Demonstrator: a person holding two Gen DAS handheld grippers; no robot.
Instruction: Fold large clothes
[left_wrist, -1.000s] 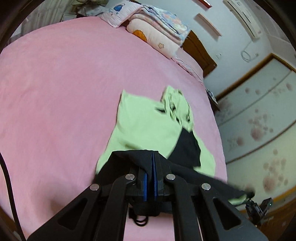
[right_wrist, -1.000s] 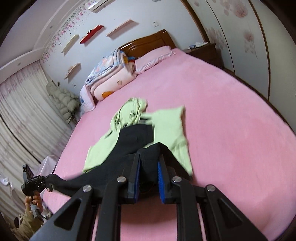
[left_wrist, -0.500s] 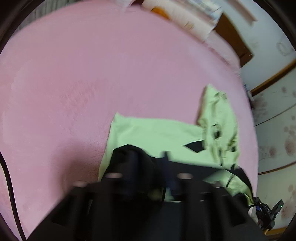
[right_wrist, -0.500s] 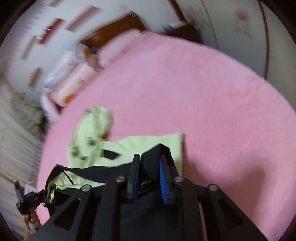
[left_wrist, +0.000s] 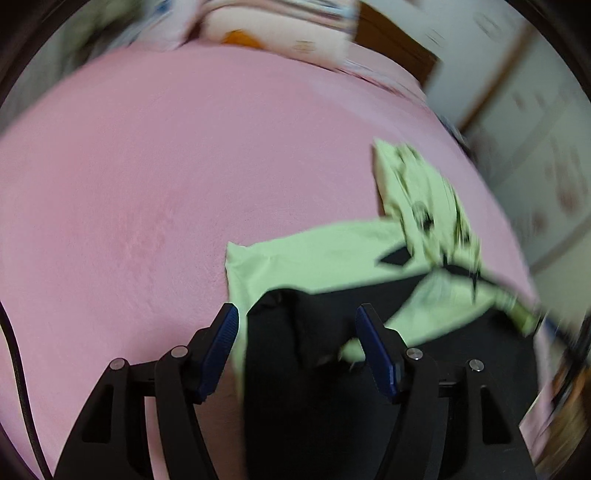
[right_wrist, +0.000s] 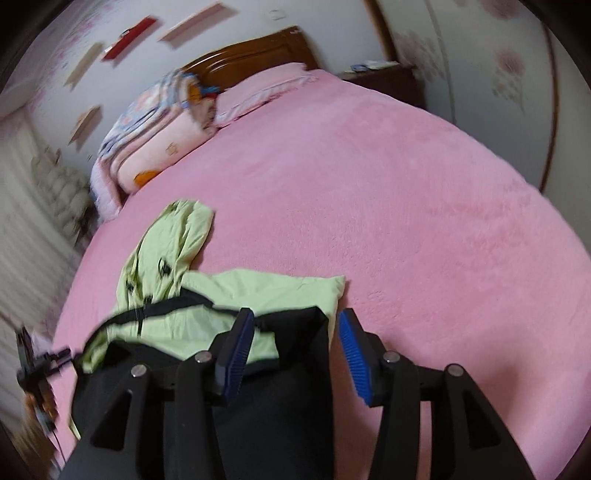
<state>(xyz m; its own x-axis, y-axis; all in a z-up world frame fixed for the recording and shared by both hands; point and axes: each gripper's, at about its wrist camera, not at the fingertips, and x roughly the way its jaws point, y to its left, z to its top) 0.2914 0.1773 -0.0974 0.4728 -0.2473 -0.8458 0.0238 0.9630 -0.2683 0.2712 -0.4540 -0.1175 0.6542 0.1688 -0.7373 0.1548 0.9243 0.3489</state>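
At lower centre of both views, each hand-held gripper, left (left_wrist: 297, 321) and right (right_wrist: 295, 330), has just been opened (pads clear of the cloth), the black garment (left_wrist: 295, 369) between the jaws.

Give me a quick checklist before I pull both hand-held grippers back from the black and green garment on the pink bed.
1. Left hand-held gripper open, jaws just widened, black fabric loose between them: ok.
2. Right hand-held gripper open, jaws just widened, pads off the cloth: ok.
3. Black and light green garment resting on the pink fleece bedspread: ok.
4. Black half folded over the green: ok.
5. Folded edge lying neat and aligned: not ok, crooked.
6. Green hood tucked in: not ok, sticking out.
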